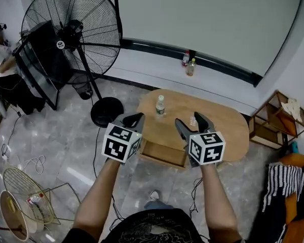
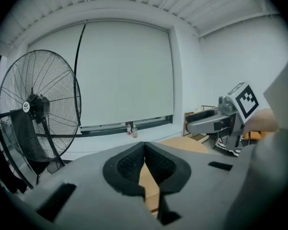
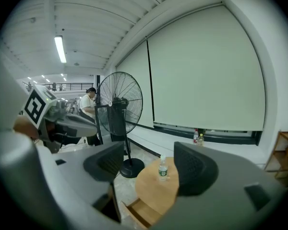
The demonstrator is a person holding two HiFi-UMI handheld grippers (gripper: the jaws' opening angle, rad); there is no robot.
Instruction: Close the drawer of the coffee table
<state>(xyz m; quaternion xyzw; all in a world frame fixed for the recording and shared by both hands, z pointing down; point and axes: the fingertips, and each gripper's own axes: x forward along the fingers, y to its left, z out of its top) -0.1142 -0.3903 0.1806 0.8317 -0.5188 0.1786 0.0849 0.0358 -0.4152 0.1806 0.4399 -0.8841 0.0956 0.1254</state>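
Head view. Coffee table (image 1: 220, 128): oval, light wood top, long axis running left to right across the floor and dipping a little to the right. Drawer (image 1: 164, 155) stands pulled out of the near long side, below the left half of the top. It is a shallow open box of the same wood. Its front runs along the table's length, and it points out toward the person. A bottle (image 1: 160, 106) stands upright on the top behind it. Left gripper (image 1: 134, 119) and right gripper (image 1: 189, 121) are held side by side above the drawer, touching neither it nor the table.

Left gripper view. The pads meet at the tips with nothing between them. A strip of wood shows through the gap below.

Right gripper view. The jaws stand well apart and hold nothing. Table, bottle and open drawer lie beyond the gap, lower centre.
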